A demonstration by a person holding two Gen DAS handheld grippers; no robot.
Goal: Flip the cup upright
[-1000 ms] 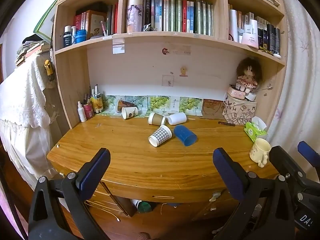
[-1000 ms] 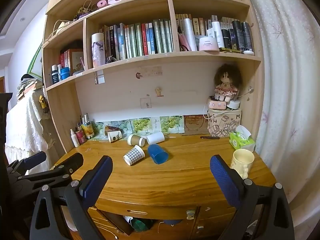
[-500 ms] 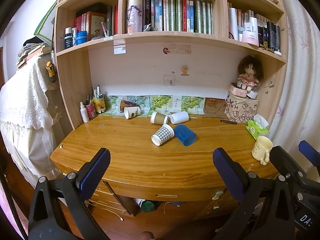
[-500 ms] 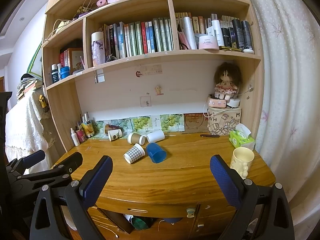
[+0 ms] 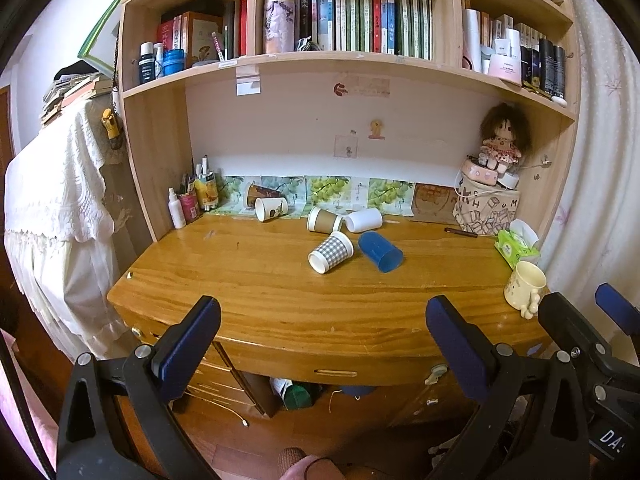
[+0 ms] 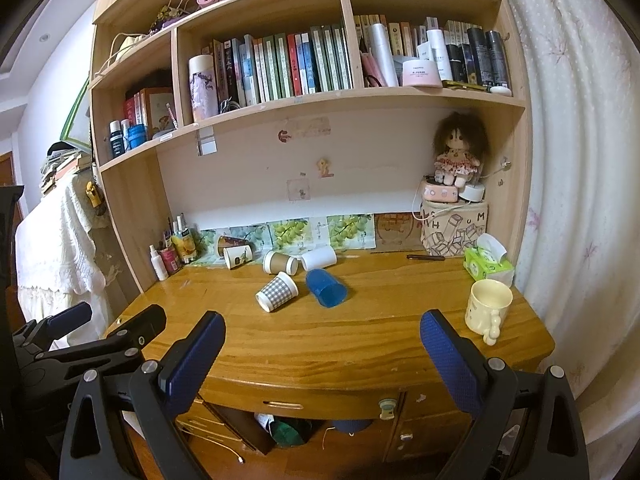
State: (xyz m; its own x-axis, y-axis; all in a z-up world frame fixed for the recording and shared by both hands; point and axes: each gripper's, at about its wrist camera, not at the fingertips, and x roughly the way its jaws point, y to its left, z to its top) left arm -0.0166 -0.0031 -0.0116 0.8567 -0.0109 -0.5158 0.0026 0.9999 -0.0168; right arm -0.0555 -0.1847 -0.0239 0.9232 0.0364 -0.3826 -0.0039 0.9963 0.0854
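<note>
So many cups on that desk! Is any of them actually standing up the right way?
Only the cream mug with the knobbly handle, near the desk's right edge, stands upright, mouth up. The checked paper cup, blue plastic cup and those behind lie on their sides.

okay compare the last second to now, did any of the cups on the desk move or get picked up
No cup moved or was picked up. Both cameras edged slightly closer to the desk, nothing more. The checkered cup, blue cup, brown cup and white cup still lie on their sides; the cream mug stands upright. The left tool and right tool stay open and empty.
</note>
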